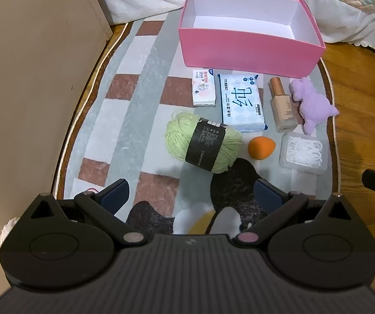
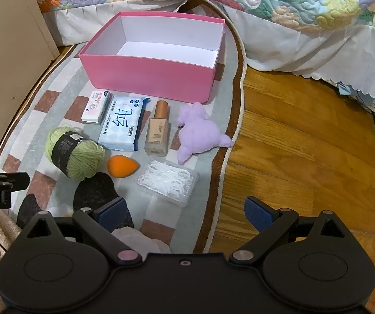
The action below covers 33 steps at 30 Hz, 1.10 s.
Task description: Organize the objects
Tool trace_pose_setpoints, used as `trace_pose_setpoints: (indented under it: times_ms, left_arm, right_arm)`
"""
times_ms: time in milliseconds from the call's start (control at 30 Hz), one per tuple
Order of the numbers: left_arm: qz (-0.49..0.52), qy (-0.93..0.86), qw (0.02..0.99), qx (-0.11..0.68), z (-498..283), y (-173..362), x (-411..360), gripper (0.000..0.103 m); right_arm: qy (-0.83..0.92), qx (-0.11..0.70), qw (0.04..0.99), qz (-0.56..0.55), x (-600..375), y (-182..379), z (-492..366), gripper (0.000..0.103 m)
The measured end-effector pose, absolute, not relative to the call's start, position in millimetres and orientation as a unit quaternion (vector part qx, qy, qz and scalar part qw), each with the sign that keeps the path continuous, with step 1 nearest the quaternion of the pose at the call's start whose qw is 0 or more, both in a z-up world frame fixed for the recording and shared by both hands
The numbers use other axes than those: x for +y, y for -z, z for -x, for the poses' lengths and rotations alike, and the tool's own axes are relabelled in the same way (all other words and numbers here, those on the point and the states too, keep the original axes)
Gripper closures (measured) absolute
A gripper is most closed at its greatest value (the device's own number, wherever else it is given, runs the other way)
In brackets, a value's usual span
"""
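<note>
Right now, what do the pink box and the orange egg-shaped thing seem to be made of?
The pink box looks like matte cardboard: thin, straight walls, plain white inside. The orange egg-shaped thing seems soft foam, probably a makeup sponge: its surface is dull, without shine.

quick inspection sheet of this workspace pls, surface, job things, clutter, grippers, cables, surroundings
surface: patterned rug on wood floor
job's things: pink box empty; in front of it lie tissue pack, wet wipes, foundation bottle, purple plush, green yarn, orange sponge, floss pick box
clutter: nothing seen
grippers: left gripper open, empty; right gripper open, empty
cables: thin red wire by the left gripper's finger
surroundings: quilted bed cover behind, beige cabinet at left
</note>
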<state>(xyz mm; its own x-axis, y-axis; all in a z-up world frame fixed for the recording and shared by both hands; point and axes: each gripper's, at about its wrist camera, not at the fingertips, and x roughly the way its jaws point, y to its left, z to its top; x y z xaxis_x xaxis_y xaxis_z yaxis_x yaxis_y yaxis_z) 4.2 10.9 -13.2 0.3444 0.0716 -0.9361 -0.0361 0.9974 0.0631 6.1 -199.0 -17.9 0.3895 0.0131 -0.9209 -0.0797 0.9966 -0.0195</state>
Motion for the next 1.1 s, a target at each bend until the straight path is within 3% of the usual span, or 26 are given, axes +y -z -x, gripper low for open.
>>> trace_pose_setpoints:
  times_ms: [1100]
  left_arm:
    - [-0.013, -0.035, 0.815, 0.578, -3.5, 17.4, 16.1, 0.0]
  right_arm:
    - [-0.022, 0.559, 0.829, 0.033, -198.9, 23.8, -6.9, 0.005]
